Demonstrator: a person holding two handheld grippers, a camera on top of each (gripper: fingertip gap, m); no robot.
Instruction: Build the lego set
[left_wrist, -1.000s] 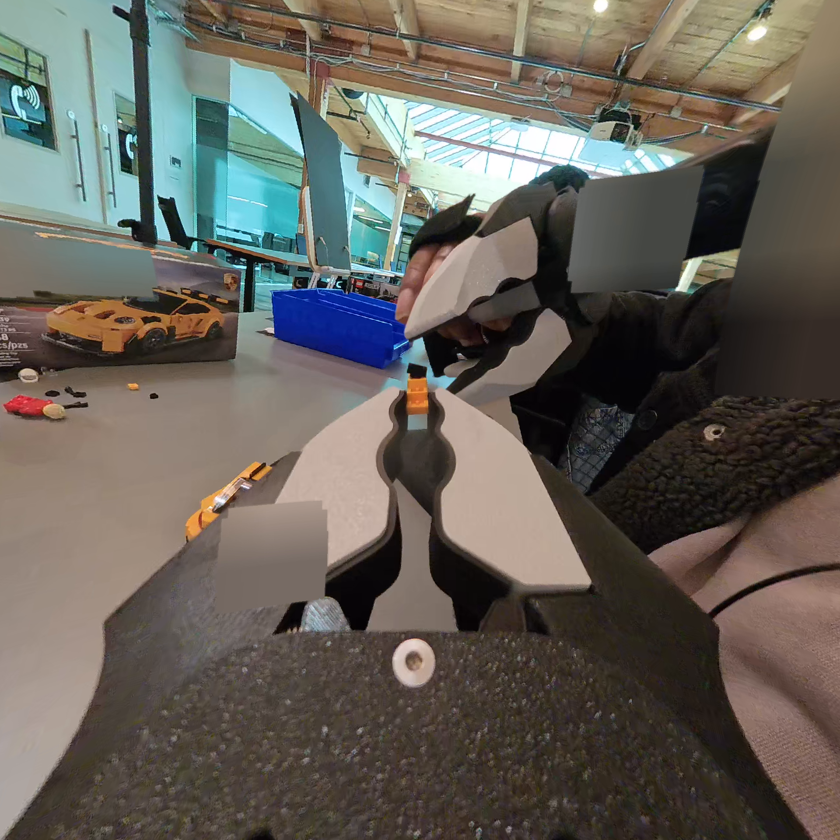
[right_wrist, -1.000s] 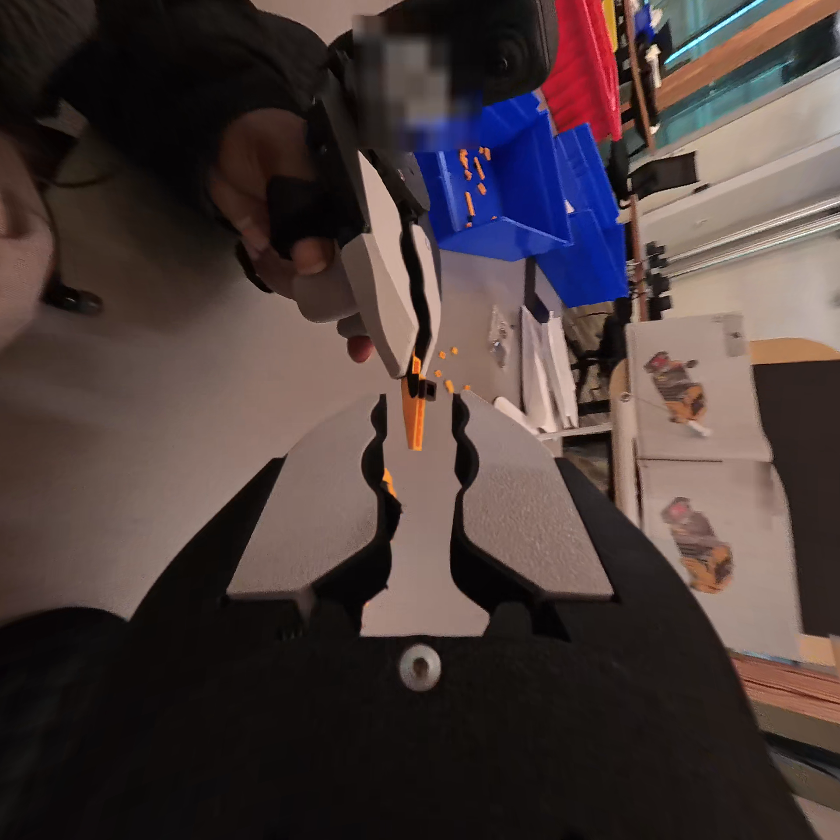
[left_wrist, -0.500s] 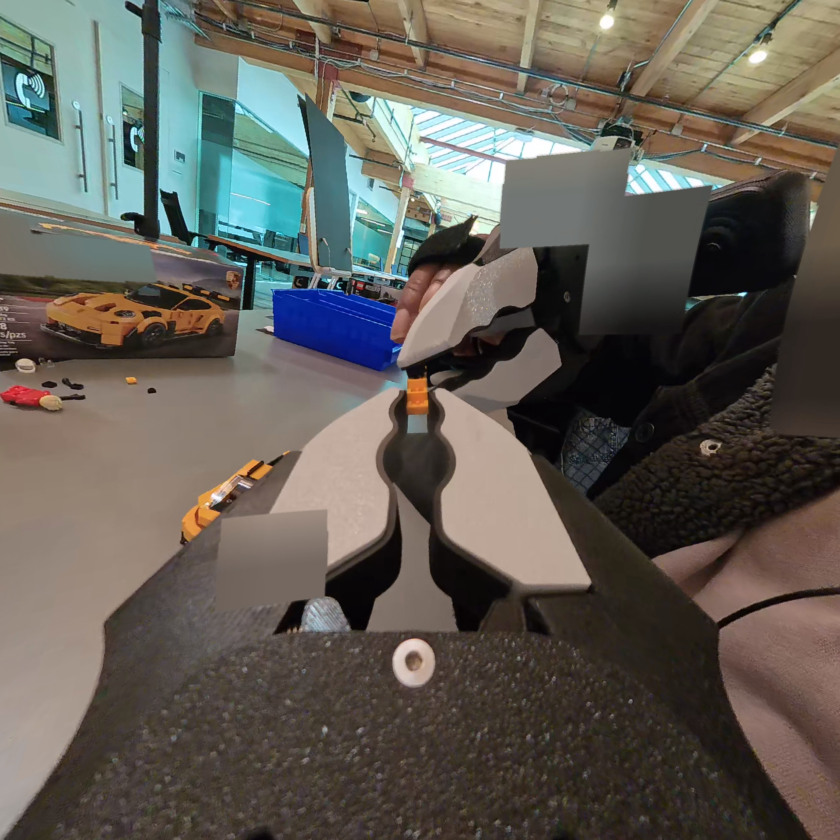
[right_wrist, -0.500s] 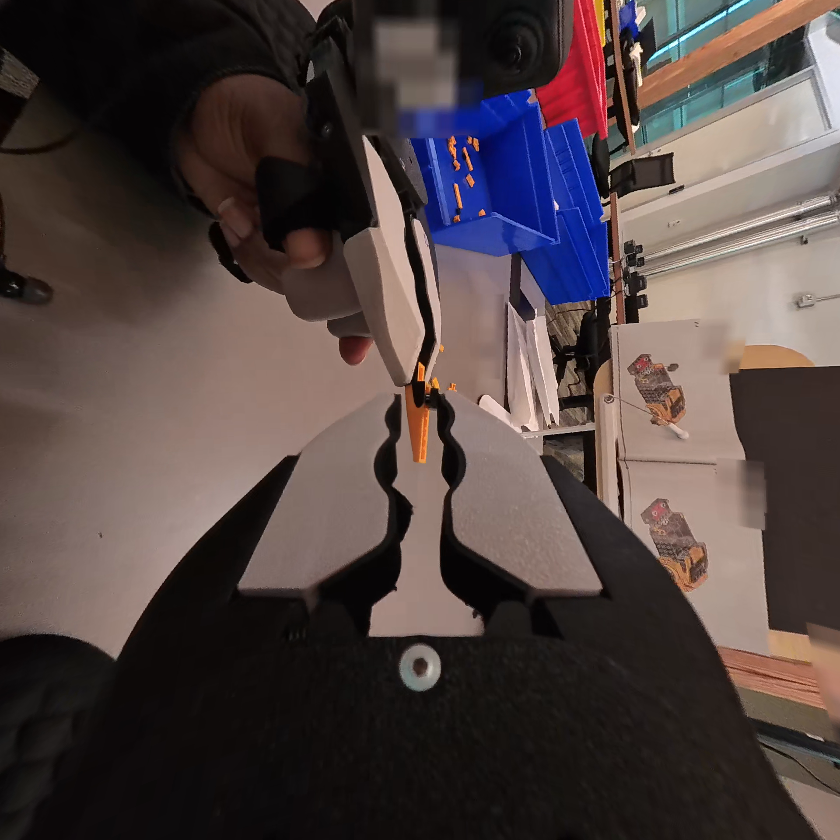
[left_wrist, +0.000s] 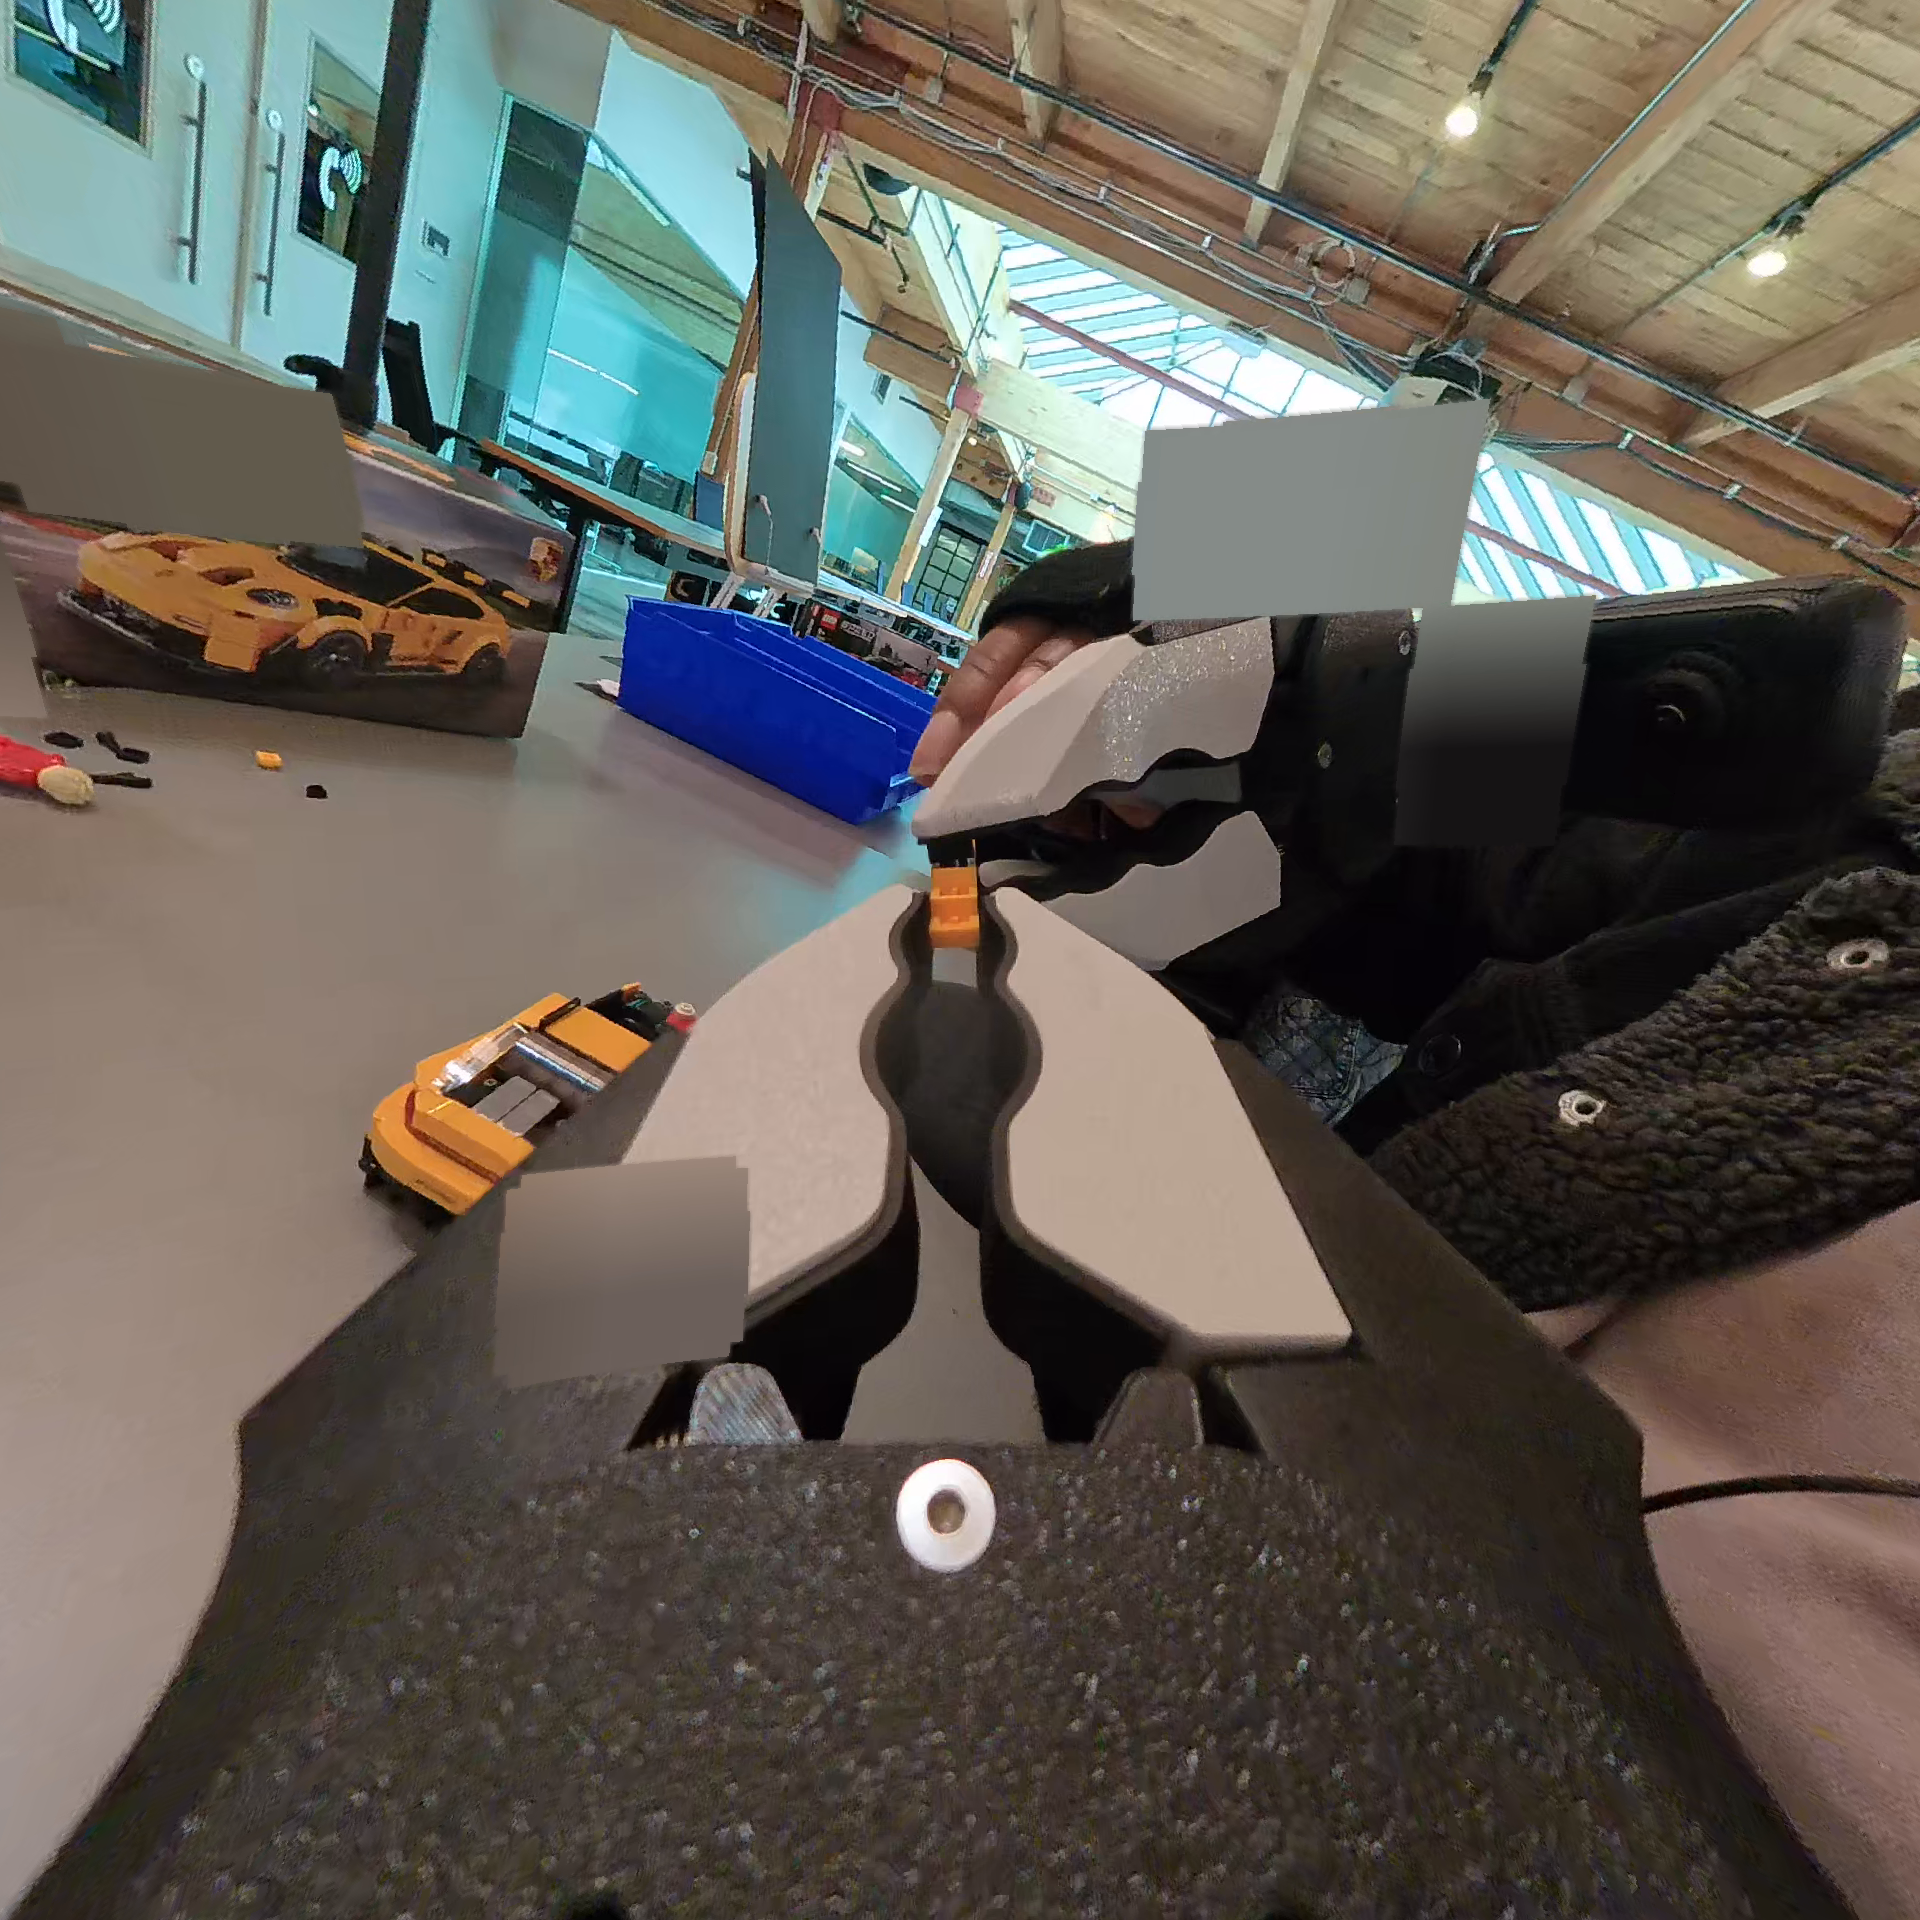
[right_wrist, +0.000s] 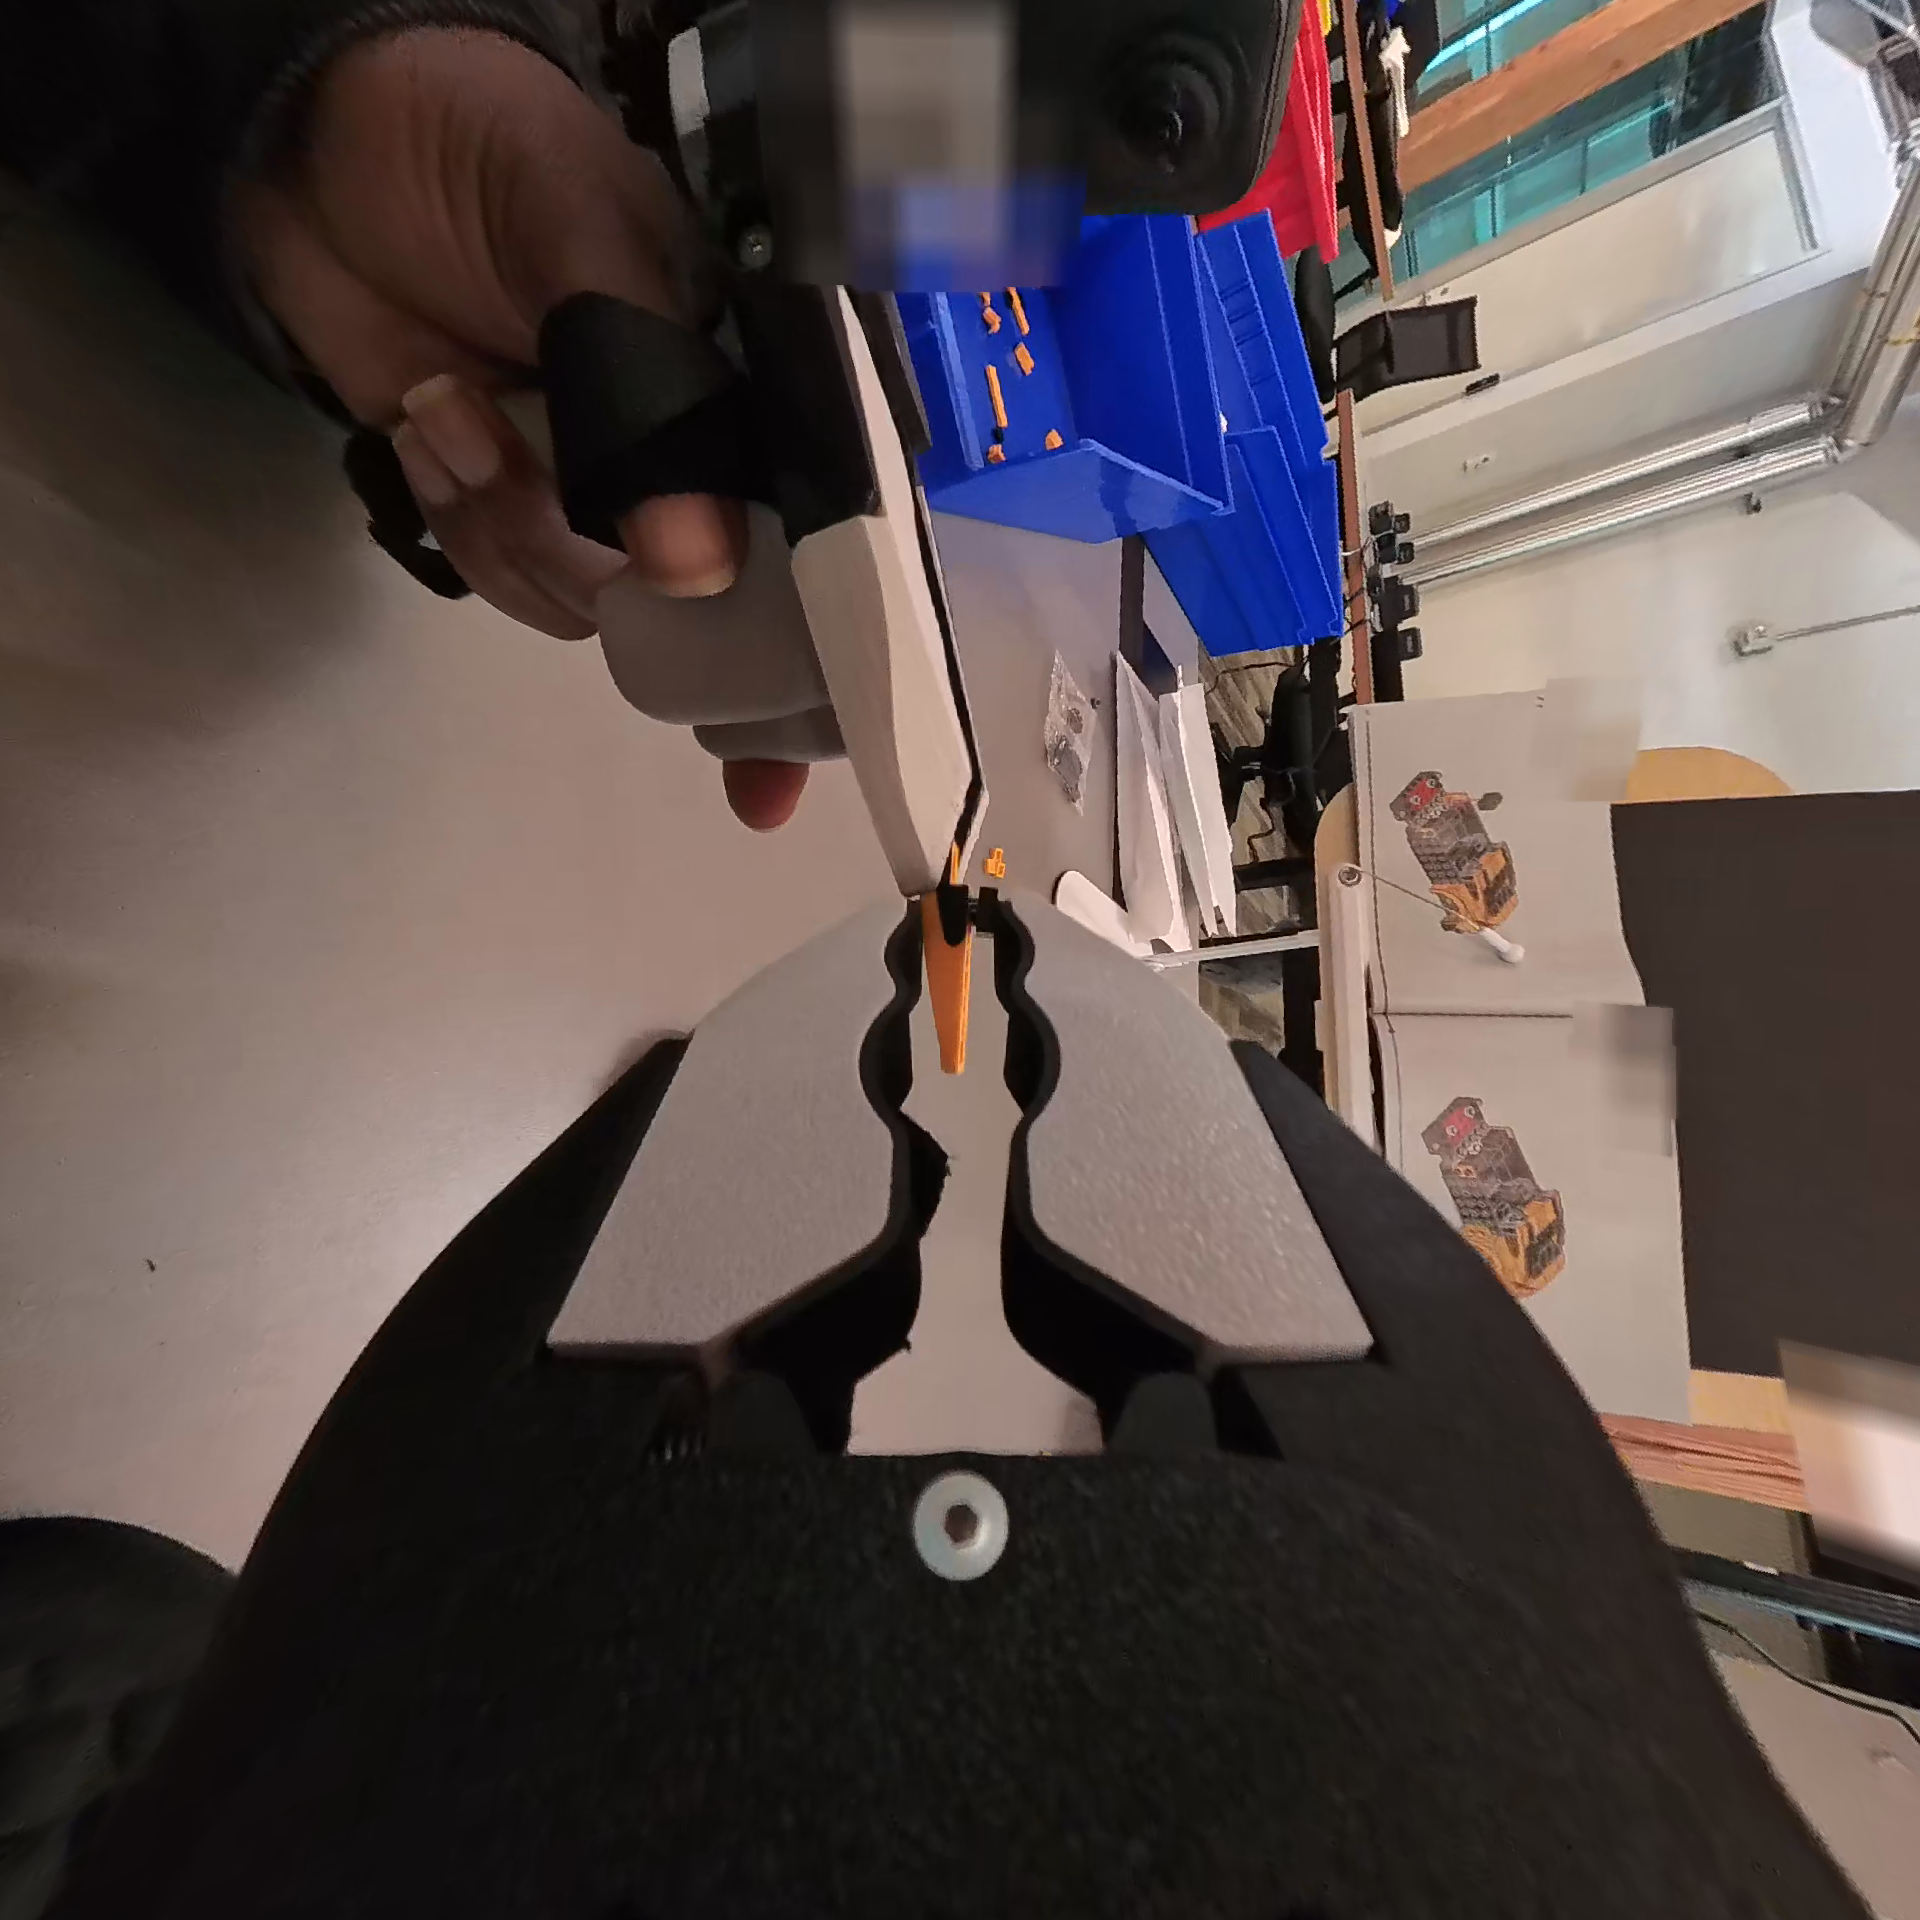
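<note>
My left gripper (left_wrist: 954, 920) is shut on a small orange brick (left_wrist: 954, 914) held above the grey table (left_wrist: 260, 987). A black part (left_wrist: 951, 854) sits on the brick's far end. My right gripper (left_wrist: 961, 847) meets it from the right and closes on that end. In the right wrist view, my right gripper (right_wrist: 961, 914) has its pads against the same piece: one on the long orange wedge (right_wrist: 948, 997), the other on the black stud (right_wrist: 982, 902). The left gripper (right_wrist: 935, 873) comes down from above and grips the piece's top.
A half-built yellow toy car (left_wrist: 509, 1091) lies on the table left of my left gripper. A box with a yellow car picture (left_wrist: 291, 613), small loose parts (left_wrist: 94, 769) and a blue bin (left_wrist: 769, 707) stand farther off. Blue bins (right_wrist: 1122, 416) and white sheets (right_wrist: 1164, 790) show in the right wrist view. Both grippers' tips are close together, under 4 cm apart.
My right gripper's jaws have narrowed from wide open until the pads meet the orange and black piece. The left gripper has kept its hold throughout.
</note>
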